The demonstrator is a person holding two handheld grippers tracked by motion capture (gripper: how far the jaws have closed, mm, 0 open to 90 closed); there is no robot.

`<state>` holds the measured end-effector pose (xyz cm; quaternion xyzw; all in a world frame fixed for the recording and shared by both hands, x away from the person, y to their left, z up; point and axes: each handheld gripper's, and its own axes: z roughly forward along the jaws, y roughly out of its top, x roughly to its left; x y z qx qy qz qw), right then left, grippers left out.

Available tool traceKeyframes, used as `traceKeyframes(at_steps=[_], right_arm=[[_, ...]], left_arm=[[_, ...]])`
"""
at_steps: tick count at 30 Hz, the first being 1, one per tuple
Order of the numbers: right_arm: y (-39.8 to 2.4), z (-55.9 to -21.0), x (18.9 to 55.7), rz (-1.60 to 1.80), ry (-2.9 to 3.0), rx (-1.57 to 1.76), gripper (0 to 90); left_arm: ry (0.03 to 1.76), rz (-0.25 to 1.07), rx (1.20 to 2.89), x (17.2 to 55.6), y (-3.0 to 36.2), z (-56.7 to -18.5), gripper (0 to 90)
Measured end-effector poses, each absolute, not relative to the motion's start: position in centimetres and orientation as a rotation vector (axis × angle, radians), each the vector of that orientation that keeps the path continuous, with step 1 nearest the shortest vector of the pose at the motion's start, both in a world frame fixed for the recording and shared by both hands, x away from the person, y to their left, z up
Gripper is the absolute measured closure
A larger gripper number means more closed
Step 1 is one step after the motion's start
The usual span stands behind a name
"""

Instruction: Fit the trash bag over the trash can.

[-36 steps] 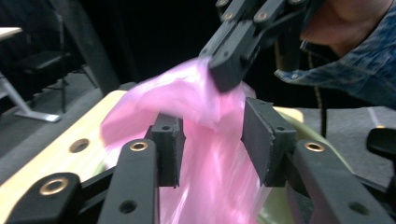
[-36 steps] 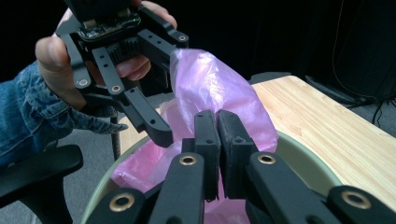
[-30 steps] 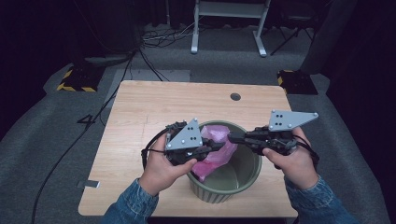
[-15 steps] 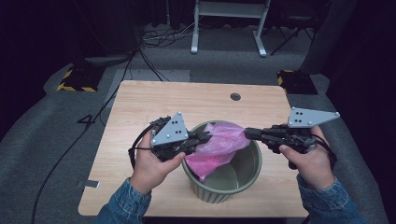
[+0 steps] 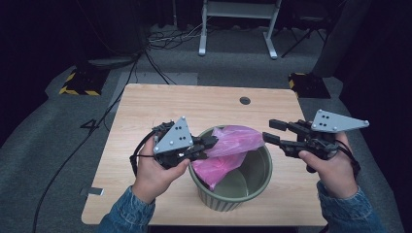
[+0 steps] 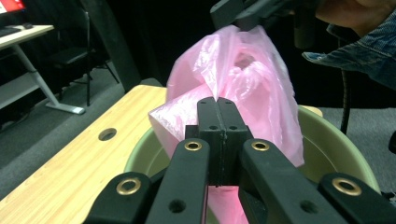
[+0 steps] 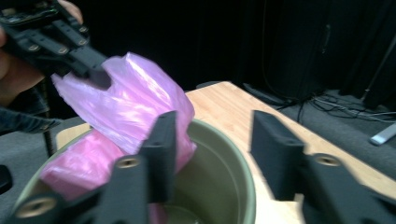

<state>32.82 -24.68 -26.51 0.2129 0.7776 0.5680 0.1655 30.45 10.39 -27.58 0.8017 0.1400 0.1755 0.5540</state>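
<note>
A pink plastic bag (image 5: 228, 150) hangs partly inside a green ribbed bin (image 5: 228, 201) near the table's front edge. My left gripper (image 5: 211, 143) is at the bin's left rim, shut on the bag's edge. In the left gripper view its jaws (image 6: 218, 103) pinch the pink film (image 6: 252, 79) above the bin (image 6: 336, 144). My right gripper (image 5: 268, 130) hovers just right of the bin's rim. Its jaws have just been opening and stand apart with nothing pressed between them. In the right gripper view that gripper (image 7: 215, 126) faces the bag (image 7: 126, 102) and the bin (image 7: 233, 158).
The bin stands on a wooden table (image 5: 194, 104) with a round cable hole (image 5: 245, 100) at the back. A white desk frame (image 5: 238, 29), floor cables (image 5: 160, 43) and a yellow-black striped block (image 5: 77, 82) lie beyond the table.
The right gripper has let go of the bag, opened its jaws and drawn off to the right. The left gripper shifted left with the bag still pinched.
</note>
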Motion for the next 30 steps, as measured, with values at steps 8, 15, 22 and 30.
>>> traceKeyframes(at_steps=[8, 15, 22, 30], right_arm=[[-25.0, -28.1, 31.8, 1.498, 2.302, 0.606, 36.1], [-23.0, -29.4, 31.1, 1.494, 2.37, 0.539, 37.4], [-19.5, -29.5, 31.1, 1.58, 2.403, 0.451, 31.7], [-18.4, -28.9, 31.6, 1.58, 2.387, 0.409, 76.2]], left_arm=[[0.38, 0.444, 1.872, 31.0, 11.0, -27.4, 90.0], [0.357, 0.421, 1.87, 30.9, 9.6, -27.6, 90.0], [0.307, 0.365, 1.885, 30.7, 8.3, -28.0, 90.0], [0.264, 0.309, 1.915, 30.4, 7.1, -28.8, 90.0]])
